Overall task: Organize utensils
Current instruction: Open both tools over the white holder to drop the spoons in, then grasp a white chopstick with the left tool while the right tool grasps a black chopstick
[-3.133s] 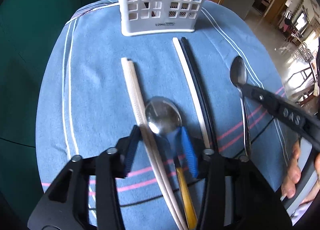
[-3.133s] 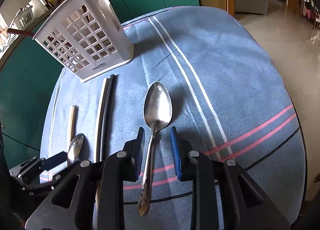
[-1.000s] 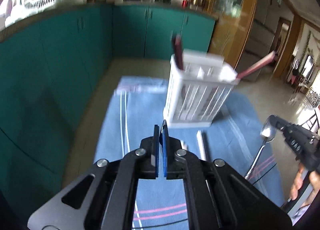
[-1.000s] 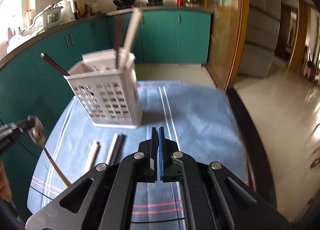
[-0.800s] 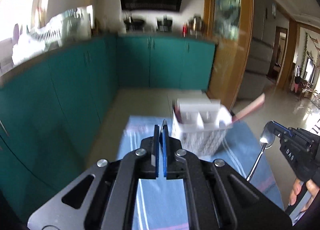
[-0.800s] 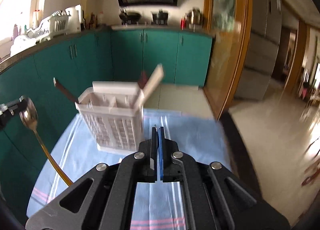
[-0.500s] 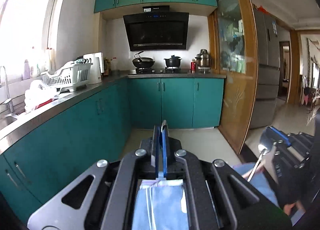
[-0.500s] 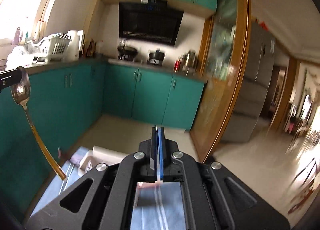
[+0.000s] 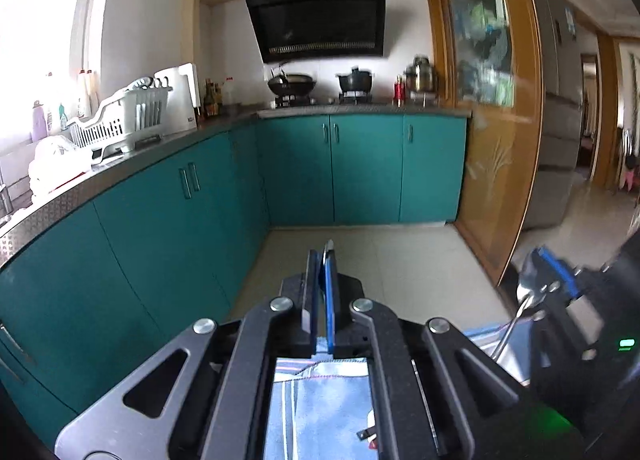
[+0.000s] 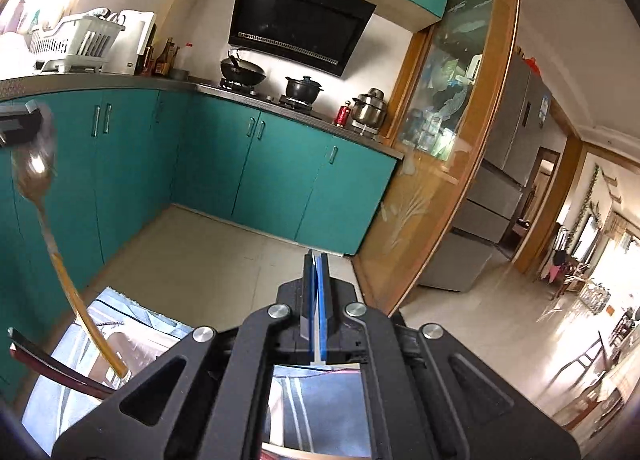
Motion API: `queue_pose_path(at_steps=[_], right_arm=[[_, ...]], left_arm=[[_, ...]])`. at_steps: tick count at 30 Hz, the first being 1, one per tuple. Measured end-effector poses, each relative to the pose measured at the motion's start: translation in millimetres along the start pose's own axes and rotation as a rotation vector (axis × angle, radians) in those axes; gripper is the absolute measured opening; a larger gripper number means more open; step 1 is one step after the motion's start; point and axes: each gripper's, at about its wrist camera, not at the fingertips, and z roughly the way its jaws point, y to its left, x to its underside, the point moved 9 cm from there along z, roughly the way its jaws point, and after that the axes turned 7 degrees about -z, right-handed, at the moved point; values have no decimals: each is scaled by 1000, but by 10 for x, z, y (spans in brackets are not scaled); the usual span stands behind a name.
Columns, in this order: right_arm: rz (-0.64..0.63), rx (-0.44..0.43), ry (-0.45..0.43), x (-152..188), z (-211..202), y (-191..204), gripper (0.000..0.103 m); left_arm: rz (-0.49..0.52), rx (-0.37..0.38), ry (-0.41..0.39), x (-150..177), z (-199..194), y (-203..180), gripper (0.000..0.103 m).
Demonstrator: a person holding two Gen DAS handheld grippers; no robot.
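Evidently spoon bowls clamped between jaws.

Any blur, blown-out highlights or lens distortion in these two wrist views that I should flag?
Left wrist view: the window at upper left is blown out to white, the glass-panelled wooden door is smeared, and fisheye bends the teal cabinets. Right wrist view: the steel spoon with the yellow handle is motion-blurred at its bowl, and the bright room at far right glares.
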Motion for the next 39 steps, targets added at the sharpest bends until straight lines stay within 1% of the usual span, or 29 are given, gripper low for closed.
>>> queue_pose_path(at_steps=[3, 5, 8, 9, 11, 12, 13, 14, 16, 18, 20, 21, 22, 23, 24, 25, 26, 27, 28, 29, 30, 31, 32, 33, 38, 39], right_arm=[[-22, -18, -6, 38, -2, 74, 2], [-7, -43, 8, 77, 18, 102, 2], [11, -78, 30, 137, 27, 155, 2], [8, -79, 31, 139, 19, 158, 3], [18, -81, 12, 114, -65, 121, 10], [31, -91, 5, 102, -104, 110, 13], [55, -114, -11, 62, -198, 72, 18], [79, -135, -31, 14, -308, 27, 21], [124, -171, -69, -69, -559, -65, 24], [168, -224, -106, -88, -868, -154, 25], [204, -287, -132, 43, -1329, -249, 27], [211, -303, -136, 117, -1463, -262, 27], [220, -344, -129, 299, -1677, -250, 29], [222, -386, -106, 478, -1800, -195, 32], [227, -452, -54, 765, -1892, -76, 33], [230, -509, -3, 980, -1895, 50, 34], [239, -566, 62, 1225, -1865, 200, 34], [257, -605, 139, 1486, -1785, 344, 34], [287, -609, 245, 1823, -1632, 496, 34], [314, -596, 324, 2057, -1509, 586, 34], [350, -587, 418, 2325, -1375, 699, 34], [368, -593, 465, 2457, -1306, 784, 34], [379, -596, 495, 2540, -1261, 846, 34], [376, -593, 516, 2579, -1234, 908, 34], [307, -561, 570, 2622, -1152, 1095, 34], [284, -537, 592, 2662, -1133, 1129, 34]], left_arm=[[22, 8, 45, 189, 153, -93, 3], [23, 14, 78, 298, 249, -140, 3], [33, 18, 107, 427, 297, -170, 4], [31, 14, 105, 433, 289, -153, 6], [16, 11, 88, 405, 216, -126, 13], [4, 17, 76, 369, 163, -96, 23], [-15, 26, 59, 318, 88, -56, 30], [-28, 32, 45, 269, 7, -19, 31], [-49, 55, 19, 175, -164, 47, 33], [-72, 62, -4, 124, -369, 145, 35], [-96, 64, -26, 165, -652, 319, 37], [-111, 62, -23, 260, -795, 434, 39], [-127, 69, 2, 417, -899, 535, 42], [-133, 85, 31, 565, -943, 580, 44], [-132, 118, 90, 821, -949, 609, 49], [-109, 158, 172, 1127, -899, 580, 52], [-89, 182, 245, 1394, -826, 553, 52], [-76, 188, 324, 1699, -734, 532, 51], [-72, 177, 388, 1970, -647, 524, 48], [-76, 169, 463, 2288, -558, 499, 48], [-77, 182, 522, 2517, -516, 447, 47], [-80, 197, 552, 2643, -506, 406, 47], [-80, 209, 586, 2797, -507, 341, 47], [-69, 213, 601, 2872, -508, 298, 47], [-13, 245, 634, 3099, -535, 55, 49], [-6, 245, 637, 3122, -540, 28, 49]])
